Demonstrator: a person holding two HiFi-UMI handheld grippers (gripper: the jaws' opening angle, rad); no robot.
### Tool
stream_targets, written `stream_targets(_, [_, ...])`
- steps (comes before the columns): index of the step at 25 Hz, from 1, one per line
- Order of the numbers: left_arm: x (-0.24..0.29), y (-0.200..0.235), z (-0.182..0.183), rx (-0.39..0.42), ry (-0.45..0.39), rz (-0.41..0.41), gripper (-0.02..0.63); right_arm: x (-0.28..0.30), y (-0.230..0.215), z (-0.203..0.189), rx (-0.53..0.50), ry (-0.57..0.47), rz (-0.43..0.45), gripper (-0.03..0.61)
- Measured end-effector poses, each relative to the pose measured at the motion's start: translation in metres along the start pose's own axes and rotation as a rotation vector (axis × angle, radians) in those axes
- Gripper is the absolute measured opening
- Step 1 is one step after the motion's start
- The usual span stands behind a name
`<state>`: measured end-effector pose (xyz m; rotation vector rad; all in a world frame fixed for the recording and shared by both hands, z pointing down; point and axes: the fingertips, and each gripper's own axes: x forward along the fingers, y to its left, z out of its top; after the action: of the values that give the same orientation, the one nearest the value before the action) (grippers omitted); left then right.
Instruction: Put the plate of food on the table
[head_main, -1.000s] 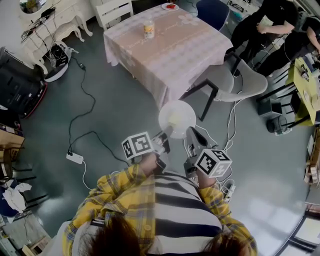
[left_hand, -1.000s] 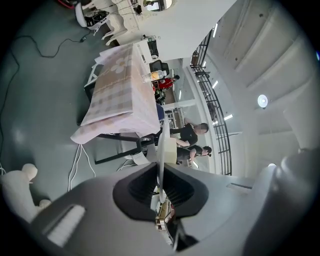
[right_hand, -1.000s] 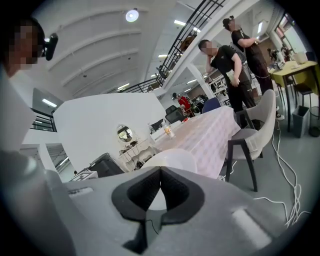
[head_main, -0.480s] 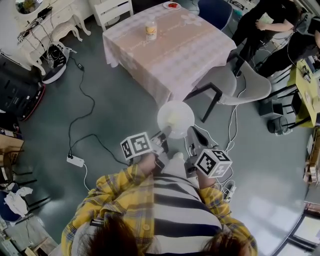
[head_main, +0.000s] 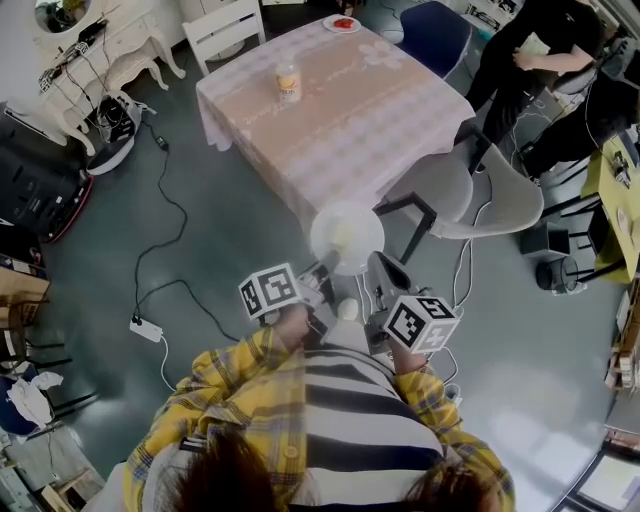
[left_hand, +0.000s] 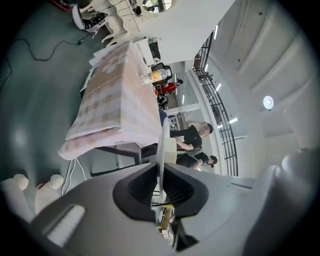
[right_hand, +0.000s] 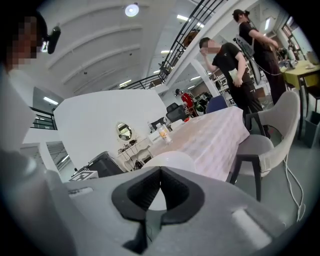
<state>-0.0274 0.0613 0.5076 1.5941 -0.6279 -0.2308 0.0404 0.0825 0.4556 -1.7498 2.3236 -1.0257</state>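
A white plate (head_main: 347, 237) with pale food on it hangs over the floor, just short of the near corner of the pink checked table (head_main: 330, 110). My left gripper (head_main: 325, 272) is shut on the plate's near rim; in the left gripper view the plate (left_hand: 163, 142) stands edge-on, pinched between the pads of the left gripper (left_hand: 161, 180). My right gripper (head_main: 384, 268) is beside the plate's right rim, shut, with nothing seen between its pads. In the right gripper view the plate (right_hand: 172, 160) shows just beyond the right gripper (right_hand: 159, 171).
On the table stand a bottle (head_main: 288, 82) and a small plate of red food (head_main: 341, 22). A grey chair (head_main: 470, 185) stands at the table's right corner, a white chair (head_main: 225, 25) and a blue one (head_main: 432, 30) behind. Cables and a power strip (head_main: 147, 328) lie at left. People (head_main: 540, 50) sit at right.
The table and the chair have slid in the head view, and the plate and both grippers now sit closer to the table's near corner. The grip on the plate is unchanged.
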Motion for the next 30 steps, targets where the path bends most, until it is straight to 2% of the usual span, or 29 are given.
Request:
stream_targets(13, [0.088, -0.020, 0.020, -0.018, -0.107, 0.007, 0.008, 0.032, -0.069, 0.063, -0.048, 0.055, 0.070, -0.003])
stream_targets(19, [0.103, -0.022, 0.032, -0.037, -0.142, 0.012, 0.008, 0.046, -0.085, 0.078, -0.057, 0.069, 0.077, -0.003])
stream_targets(24, [0.117, -0.021, 0.049, -0.105, -0.166, 0.001, 0.008, 0.063, -0.085, 0.085, -0.071, 0.083, 0.093, -0.003])
stream_targets(30, [0.152, -0.022, 0.079, -0.118, -0.163, 0.004, 0.008, 0.098, -0.100, 0.107, -0.070, 0.095, 0.090, -0.003])
